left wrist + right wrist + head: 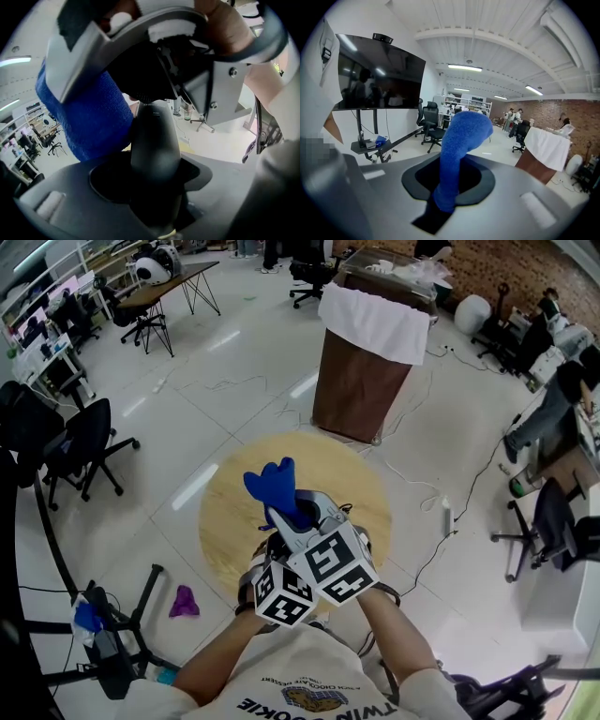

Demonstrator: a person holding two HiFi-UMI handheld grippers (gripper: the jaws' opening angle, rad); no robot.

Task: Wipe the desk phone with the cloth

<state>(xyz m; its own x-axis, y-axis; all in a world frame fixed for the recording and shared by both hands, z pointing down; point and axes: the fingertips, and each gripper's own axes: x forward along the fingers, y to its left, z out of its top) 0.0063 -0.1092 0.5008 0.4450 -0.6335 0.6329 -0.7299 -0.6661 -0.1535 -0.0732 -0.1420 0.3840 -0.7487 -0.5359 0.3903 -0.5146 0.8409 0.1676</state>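
Both grippers are held close together above the round wooden table. My right gripper is shut on a blue cloth, which stands up out of its jaws; from the head view the blue cloth pokes out ahead of the marker cubes. My left gripper is shut on a black tapered handset that points up toward the right gripper. The blue cloth hangs just left of the handset, touching or nearly touching it. The phone's base is not in view.
Beyond the table stands a brown bin with a white liner. A purple rag lies on the floor at the left, near a black stand. Office chairs sit at the left and right. A large dark screen stands nearby.
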